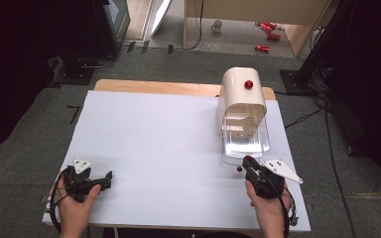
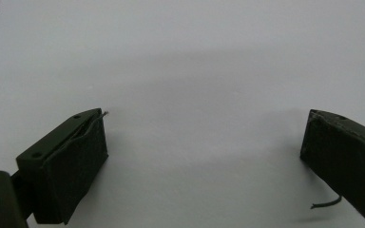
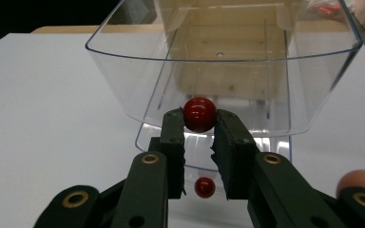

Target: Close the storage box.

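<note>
My right gripper [image 3: 200, 115] is shut on a red ball [image 3: 200, 114], held just in front of the clear plastic bin [image 3: 223, 71] of a cream dispenser [image 1: 241, 91]. A second red ball [image 3: 205, 187] lies on the white sheet below the jaws, also seen as a small red ball [image 1: 239, 169] beside the right gripper [image 1: 248, 161] in the high view. A red knob [image 1: 248, 84] sits on top of the dispenser. My left gripper [image 1: 106, 177] rests near the front left of the table, open, with bare white surface between its pads [image 2: 83, 164].
The white sheet [image 1: 158, 144] covers a wooden table [image 1: 149, 87]. Beyond the far edge, a mug [image 1: 217, 26] and red cans [image 1: 268, 29] lie on the floor. Dark stands and cables flank both sides.
</note>
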Demonstrator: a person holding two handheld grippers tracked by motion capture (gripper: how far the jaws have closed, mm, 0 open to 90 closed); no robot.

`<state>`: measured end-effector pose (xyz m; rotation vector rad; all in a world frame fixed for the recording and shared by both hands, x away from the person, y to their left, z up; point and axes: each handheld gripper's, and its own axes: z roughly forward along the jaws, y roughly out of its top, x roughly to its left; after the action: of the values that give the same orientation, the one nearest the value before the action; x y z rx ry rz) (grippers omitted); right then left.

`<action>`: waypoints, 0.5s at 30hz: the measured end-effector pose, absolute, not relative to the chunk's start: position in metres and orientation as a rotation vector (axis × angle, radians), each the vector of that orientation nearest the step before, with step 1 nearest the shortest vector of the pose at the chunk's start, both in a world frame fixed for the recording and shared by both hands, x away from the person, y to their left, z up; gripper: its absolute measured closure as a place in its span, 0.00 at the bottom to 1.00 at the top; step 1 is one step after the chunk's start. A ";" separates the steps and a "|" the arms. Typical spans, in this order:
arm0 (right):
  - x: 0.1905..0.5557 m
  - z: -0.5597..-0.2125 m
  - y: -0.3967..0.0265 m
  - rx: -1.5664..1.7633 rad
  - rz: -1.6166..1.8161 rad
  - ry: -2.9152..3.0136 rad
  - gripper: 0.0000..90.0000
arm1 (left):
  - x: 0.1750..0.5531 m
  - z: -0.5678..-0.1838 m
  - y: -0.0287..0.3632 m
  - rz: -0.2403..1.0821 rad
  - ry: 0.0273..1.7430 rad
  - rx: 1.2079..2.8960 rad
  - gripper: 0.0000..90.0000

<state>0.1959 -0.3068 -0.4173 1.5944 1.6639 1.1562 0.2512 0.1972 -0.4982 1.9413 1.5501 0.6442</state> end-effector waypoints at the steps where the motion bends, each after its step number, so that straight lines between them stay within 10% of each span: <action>1: 0.196 -0.417 -0.307 1.594 1.156 1.664 0.84 | 0.251 -0.498 0.197 0.644 1.550 1.941 0.02; 15: 0.228 -0.404 -0.311 1.601 1.165 1.655 0.84 | 0.251 -0.498 0.197 0.645 1.550 1.942 0.02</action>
<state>0.2276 -0.3109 -0.4042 1.6005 1.6549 1.1654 0.2511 0.1972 -0.4982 1.9418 1.5499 0.6445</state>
